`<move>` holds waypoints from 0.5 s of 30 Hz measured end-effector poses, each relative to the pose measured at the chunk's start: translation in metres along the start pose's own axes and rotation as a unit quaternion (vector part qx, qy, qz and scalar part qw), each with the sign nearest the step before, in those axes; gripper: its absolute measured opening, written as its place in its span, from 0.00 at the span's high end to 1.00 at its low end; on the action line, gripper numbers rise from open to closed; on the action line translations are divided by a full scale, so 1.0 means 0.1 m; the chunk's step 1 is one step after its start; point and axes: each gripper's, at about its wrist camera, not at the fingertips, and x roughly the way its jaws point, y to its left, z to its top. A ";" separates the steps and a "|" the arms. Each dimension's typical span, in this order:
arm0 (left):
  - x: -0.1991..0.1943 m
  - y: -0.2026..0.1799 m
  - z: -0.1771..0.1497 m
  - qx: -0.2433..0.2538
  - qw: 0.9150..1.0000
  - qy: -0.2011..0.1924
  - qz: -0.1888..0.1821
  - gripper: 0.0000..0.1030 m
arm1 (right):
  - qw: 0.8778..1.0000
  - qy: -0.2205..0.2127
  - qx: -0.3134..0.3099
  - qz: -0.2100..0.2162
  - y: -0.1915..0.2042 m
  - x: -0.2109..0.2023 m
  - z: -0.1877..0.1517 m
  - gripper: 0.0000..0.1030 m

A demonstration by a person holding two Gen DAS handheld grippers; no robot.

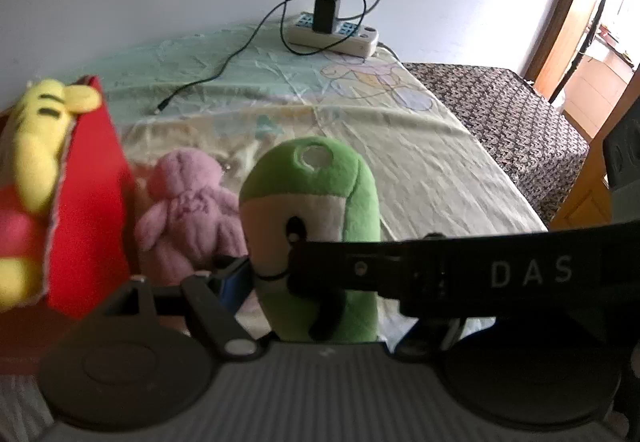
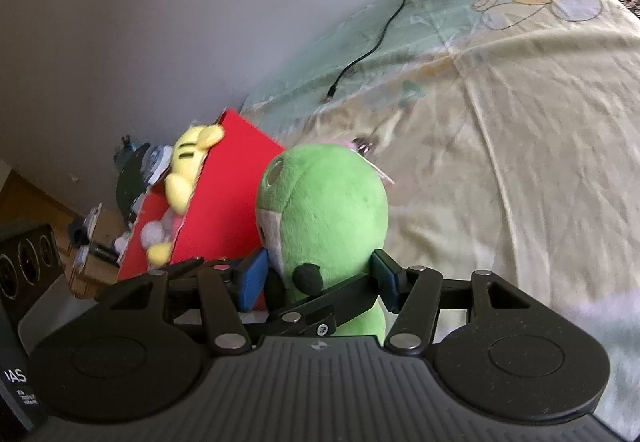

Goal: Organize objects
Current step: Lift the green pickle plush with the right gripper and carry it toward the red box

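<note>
A green plush [image 2: 332, 209] is held upright above the bed [image 2: 520, 145], gripped from two sides. In the right wrist view the right gripper [image 2: 320, 278] is closed on the plush low on its body: the blue left pad [image 2: 252, 282] and the dark right pad [image 2: 386, 280] are pressed against its sides, the jaws standing partly apart around the soft body. In the left wrist view the left gripper [image 1: 280, 274] is seen with one blue pad [image 1: 234, 280] touching the plush's pale face side [image 1: 276, 226]; its other finger is hidden behind a black arm marked "DAS" [image 1: 460, 270] — the other gripper, lying across the view — so the left grip is judged from one pad only.

A red box [image 1: 90, 201] stands on the bed just left of the plush, with a yellow plush [image 1: 38, 145] leaning over its rim. A pink plush [image 1: 188, 205] sits on the bed between the box and the green plush, close behind the latter.

Farther back, a white power strip [image 1: 336, 35] with a black charger [image 1: 326, 11] plugged in lies near the wall, and a black cable [image 1: 224, 69] trails from it across the sheet — its free end resting on the bed.
</note>
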 end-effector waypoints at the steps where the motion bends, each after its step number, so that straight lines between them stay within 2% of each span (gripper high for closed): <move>1: -0.03 0.01 -0.02 -0.001 1.000 -0.001 0.002 0.26 | 1.000 0.004 -0.004 0.003 0.03 0.01 -0.01 0.42; 8: -0.24 0.10 -0.18 -0.011 1.000 -0.006 0.025 0.26 | 0.999 0.039 -0.030 0.023 0.22 0.13 -0.11 0.42; 15: -0.48 0.33 -0.39 -0.041 0.998 -0.008 0.048 0.26 | 0.994 0.076 -0.067 0.042 0.53 0.30 -0.26 0.42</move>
